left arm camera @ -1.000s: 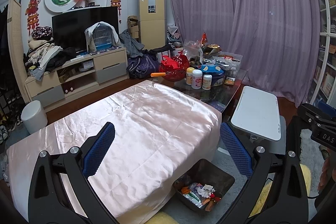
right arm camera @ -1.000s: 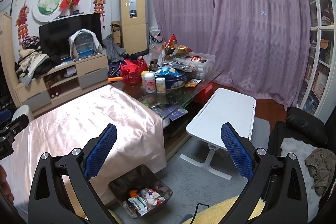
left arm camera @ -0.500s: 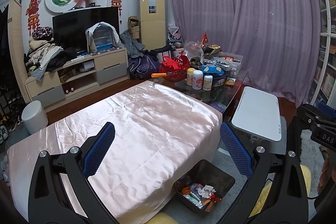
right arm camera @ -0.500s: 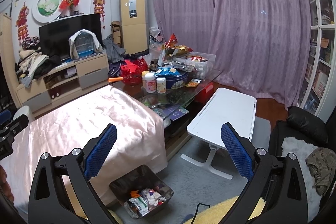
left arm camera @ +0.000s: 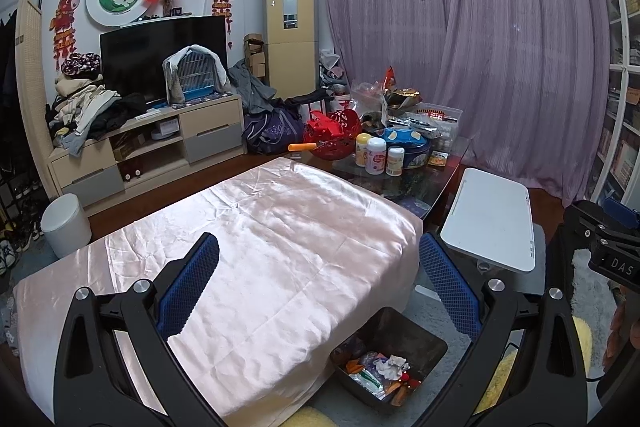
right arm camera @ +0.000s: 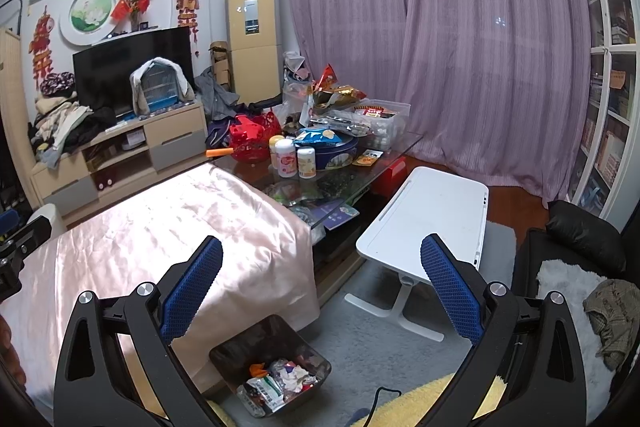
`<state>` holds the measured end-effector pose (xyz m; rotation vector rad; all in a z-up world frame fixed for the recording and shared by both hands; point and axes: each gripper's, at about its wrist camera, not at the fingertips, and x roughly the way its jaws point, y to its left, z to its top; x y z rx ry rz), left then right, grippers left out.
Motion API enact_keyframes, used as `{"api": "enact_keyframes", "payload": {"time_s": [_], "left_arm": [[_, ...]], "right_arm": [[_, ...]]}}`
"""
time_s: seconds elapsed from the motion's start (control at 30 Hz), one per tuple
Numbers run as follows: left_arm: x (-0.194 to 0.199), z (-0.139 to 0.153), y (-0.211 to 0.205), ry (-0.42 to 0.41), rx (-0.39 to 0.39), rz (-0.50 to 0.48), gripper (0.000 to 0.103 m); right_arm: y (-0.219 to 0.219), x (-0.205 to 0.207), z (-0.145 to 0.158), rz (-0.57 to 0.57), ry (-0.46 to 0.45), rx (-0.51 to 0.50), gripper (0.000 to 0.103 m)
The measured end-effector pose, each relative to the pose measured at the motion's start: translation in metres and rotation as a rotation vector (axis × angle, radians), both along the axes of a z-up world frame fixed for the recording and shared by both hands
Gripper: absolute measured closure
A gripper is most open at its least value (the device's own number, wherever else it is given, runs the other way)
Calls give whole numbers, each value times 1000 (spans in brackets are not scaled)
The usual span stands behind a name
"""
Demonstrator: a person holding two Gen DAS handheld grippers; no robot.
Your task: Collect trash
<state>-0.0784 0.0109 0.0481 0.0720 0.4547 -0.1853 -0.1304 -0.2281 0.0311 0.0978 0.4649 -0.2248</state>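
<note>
A dark bin (left arm camera: 424, 339) with crumpled paper and wrappers (left arm camera: 380, 373) stands on the grey rug by the corner of the pink-covered table (left arm camera: 280, 247). It also shows in the right wrist view (right arm camera: 240, 351), with trash (right arm camera: 280, 379) inside. My left gripper (left arm camera: 320, 287) is open and empty, held above the table's near corner and the bin. My right gripper (right arm camera: 320, 287) is open and empty, held above the rug and the bin. No loose trash shows on the pink cloth.
A glass coffee table (right arm camera: 360, 163) holds bottles, a blue tin, snack bags and a red basket. A white lap table (right arm camera: 428, 223) stands on the rug. A TV cabinet (left arm camera: 152, 147) and a white stool (left arm camera: 64, 223) are at the left. A black sofa (right arm camera: 580, 239) is at the right.
</note>
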Motion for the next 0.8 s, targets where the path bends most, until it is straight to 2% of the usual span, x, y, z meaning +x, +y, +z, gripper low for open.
{"api": "enact_keyframes", "payload": {"time_s": [0.37, 0.8], "left_arm": [[6, -5, -1, 48, -8, 6, 8], [7, -9, -4, 35, 11, 15, 8]], "right_arm": [[0, 0, -3, 2, 2, 12, 3], [1, 1, -3, 5, 6, 15, 3]]}}
